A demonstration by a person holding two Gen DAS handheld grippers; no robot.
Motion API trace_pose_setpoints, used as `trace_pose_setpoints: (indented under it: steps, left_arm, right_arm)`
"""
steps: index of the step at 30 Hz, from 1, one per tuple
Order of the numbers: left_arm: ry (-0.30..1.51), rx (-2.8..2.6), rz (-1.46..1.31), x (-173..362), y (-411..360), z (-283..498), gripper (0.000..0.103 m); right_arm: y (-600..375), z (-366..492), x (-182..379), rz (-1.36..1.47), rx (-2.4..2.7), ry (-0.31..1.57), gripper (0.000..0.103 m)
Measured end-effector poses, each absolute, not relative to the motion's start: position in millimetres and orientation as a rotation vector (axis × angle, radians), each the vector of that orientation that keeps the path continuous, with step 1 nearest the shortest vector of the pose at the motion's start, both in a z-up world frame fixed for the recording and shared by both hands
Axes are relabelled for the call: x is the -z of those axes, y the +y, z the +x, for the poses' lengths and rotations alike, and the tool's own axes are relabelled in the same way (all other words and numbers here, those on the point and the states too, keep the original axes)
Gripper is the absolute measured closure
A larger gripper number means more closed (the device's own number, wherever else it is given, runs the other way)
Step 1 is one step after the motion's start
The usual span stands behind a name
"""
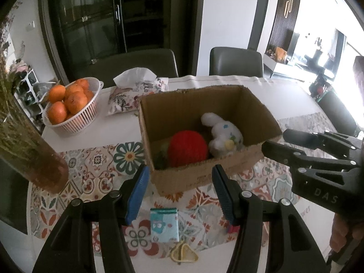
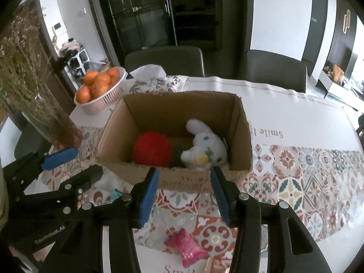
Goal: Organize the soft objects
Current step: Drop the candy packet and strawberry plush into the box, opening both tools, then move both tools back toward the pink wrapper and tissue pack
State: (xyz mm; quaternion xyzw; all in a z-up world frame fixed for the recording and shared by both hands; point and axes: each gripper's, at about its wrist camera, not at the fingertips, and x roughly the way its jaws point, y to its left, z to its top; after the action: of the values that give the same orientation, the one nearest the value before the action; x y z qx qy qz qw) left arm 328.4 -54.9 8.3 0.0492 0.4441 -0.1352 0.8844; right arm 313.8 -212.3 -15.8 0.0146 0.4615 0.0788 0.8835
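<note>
On the desk (image 1: pixel 75 136) in the left view, the box (image 1: pixel 204 177) holds a red ball (image 1: pixel 187 149) and a white plush (image 1: pixel 224 136), gathered there for tidying, we judge; our left tool (image 1: pixel 179 193) gapes empty above a blue pouch (image 1: pixel 164 224) and a yellow piece (image 1: pixel 184 253), partly cut off; something green beside the ball is hard to make out. In the right view, our right tool (image 2: pixel 184 195) hangs open, empty, over a pink packet (image 2: pixel 187 246); the other tool hides the pouch.
</note>
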Motion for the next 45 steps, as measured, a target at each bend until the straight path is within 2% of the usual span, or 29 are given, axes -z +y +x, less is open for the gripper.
trace_pose_setpoints:
  steps: [21, 24, 45]
  left_arm:
    - [1.069, 0.264, 0.117, 24, -37, 292, 0.046]
    - [1.092, 0.262, 0.126, 31, -35, 291, 0.043]
    - [1.281, 0.258, 0.152, 105, -33, 304, 0.042]
  right_arm:
    - [-186, 285, 50, -0.101, -0.205, 1.215, 0.054]
    - [-182, 283, 56, -0.111, -0.208, 1.250, 0.054]
    - [-172, 285, 134, -0.158, -0.213, 1.508, 0.054]
